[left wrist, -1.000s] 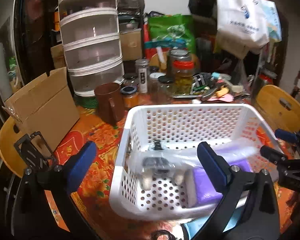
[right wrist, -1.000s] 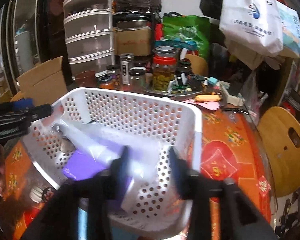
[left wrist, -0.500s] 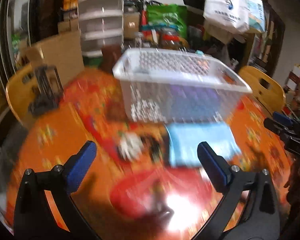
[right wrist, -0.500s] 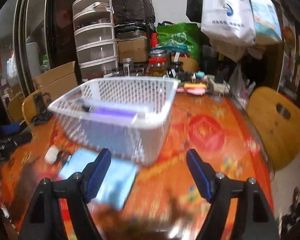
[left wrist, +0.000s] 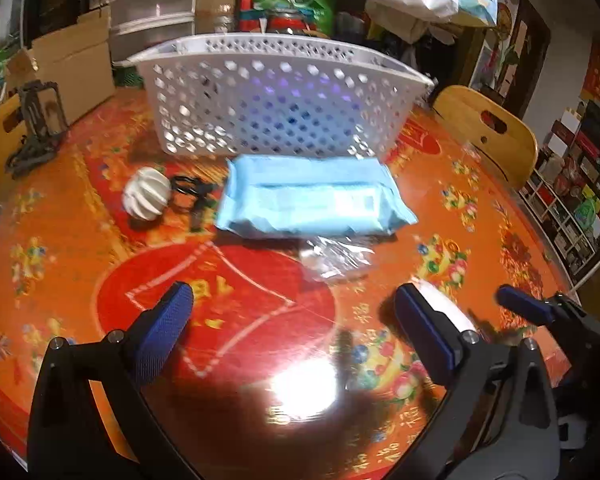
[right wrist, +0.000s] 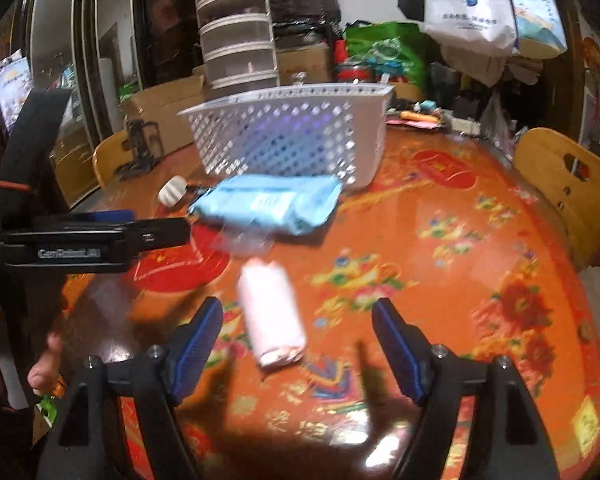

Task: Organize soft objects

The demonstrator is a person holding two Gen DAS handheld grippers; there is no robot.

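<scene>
- Pink roll [right wrist: 271, 316] lies on the table [right wrist: 440, 248], between the right gripper's [right wrist: 298, 344] spread fingers.
- Blue pack [left wrist: 312, 198] sits just before the white basket [left wrist: 276, 100].
- Left gripper [left wrist: 292, 324] spread, empty.

By my one basket [left wrist: 276, 100]: one blue pack [left wrist: 312, 200], one pink roll [right wrist: 270, 312], one white ball [left wrist: 146, 199], one clear bag [left wrist: 334, 258].

I saw a white perforated basket [left wrist: 276, 92], a pale blue pack [left wrist: 312, 198], a pink roll [right wrist: 272, 314], and an orange-red floral tablecloth [right wrist: 440, 264].
</scene>
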